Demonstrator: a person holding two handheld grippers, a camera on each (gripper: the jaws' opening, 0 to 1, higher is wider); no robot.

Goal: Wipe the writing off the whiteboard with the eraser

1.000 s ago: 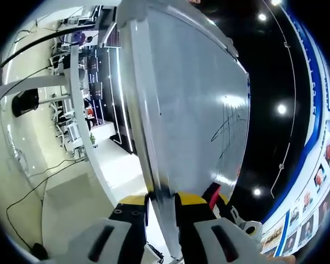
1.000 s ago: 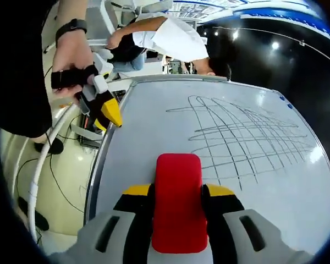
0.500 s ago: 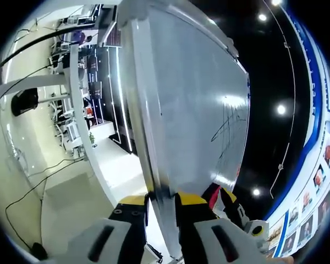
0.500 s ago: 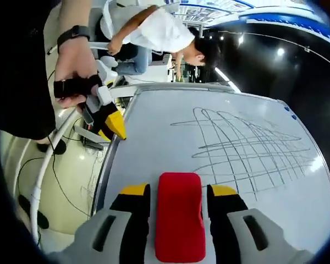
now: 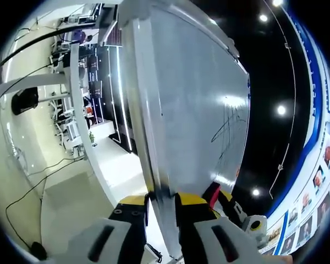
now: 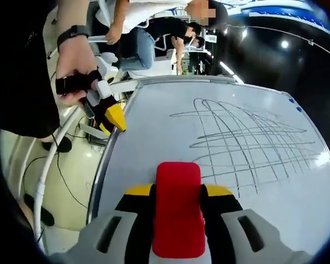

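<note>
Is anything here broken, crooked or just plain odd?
Nothing looks damaged. The left gripper clamps the whiteboard's edge, the right gripper holds the red eraser, and the crisscross scribble is unwiped.

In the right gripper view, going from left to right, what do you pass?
White hose → hand holding the left gripper → red eraser in the right gripper → scribbled lines on the whiteboard.
</note>
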